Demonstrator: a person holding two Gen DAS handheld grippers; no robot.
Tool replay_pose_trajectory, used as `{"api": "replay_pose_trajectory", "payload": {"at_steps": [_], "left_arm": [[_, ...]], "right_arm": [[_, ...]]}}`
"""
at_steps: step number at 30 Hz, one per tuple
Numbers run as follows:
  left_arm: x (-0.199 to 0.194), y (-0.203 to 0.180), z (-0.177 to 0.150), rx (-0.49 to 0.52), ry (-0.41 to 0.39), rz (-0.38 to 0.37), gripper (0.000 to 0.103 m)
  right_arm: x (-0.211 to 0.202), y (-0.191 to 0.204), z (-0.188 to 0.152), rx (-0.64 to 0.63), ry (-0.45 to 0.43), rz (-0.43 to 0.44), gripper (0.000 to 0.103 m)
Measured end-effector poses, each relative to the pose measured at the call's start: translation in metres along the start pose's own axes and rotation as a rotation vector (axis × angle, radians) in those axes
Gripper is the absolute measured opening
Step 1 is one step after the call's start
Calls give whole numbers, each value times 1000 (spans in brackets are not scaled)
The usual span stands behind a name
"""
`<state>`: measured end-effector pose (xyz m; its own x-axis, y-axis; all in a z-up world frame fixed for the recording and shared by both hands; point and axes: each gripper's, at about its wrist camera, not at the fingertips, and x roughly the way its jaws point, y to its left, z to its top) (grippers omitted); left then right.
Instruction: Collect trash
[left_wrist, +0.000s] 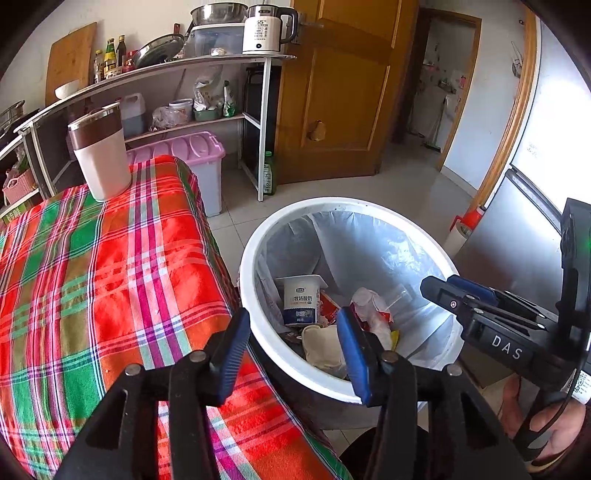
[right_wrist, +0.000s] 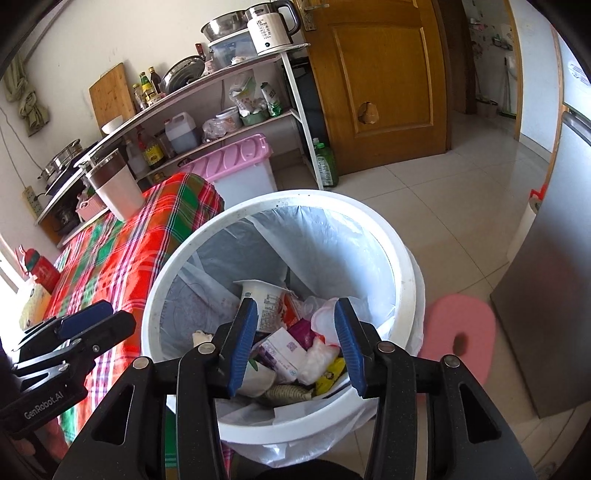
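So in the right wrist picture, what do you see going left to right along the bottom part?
Left tongs → plaid tablecloth → white trash bin → pink foam ring → silver fridge.

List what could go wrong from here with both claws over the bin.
1. The left claw hangs over the trash bin's rim and the plaid tablecloth; moving back, it could snag the cloth and disturb the tumbler.
2. The right claw is open close above the trash; dipping lower could catch the bin liner.
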<state>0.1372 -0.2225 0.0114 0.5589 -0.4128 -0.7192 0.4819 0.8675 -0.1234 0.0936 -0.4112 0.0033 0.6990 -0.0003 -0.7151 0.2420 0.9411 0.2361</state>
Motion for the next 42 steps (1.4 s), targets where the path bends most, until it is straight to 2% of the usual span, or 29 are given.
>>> {"api": "replay_pose_trajectory", "payload": {"at_steps": [4,10,13,16,23,29,34,42], "left_arm": [[-8,3,-4,-11,-19,18,58],[-24,4,-16,-23,-73,58,63],[-33,3,-23,-18,-101,54,63],[-41,-1,-32,8,-134,100,64],[-52,-3,-48,19,-145,109,64],[-57,-1,-61,-3,-148,90,65],[-60,-3,-64,-5,-159,122,65],[-65,-1,-67,-17,-169,126,65]], "right_arm": [[-9,3,-9,-3,-20,-10,45],[-26,11,-22,-16,-57,-28,46],[-38,16,-32,-24,-81,-30,48],[-49,21,-42,-28,-106,-48,50],[-75,24,-69,-23,-170,-72,50],[-87,27,-84,-27,-184,-72,50],[-92,31,-87,-35,-196,-80,50],[-95,32,-88,-33,-212,-82,50]]}}
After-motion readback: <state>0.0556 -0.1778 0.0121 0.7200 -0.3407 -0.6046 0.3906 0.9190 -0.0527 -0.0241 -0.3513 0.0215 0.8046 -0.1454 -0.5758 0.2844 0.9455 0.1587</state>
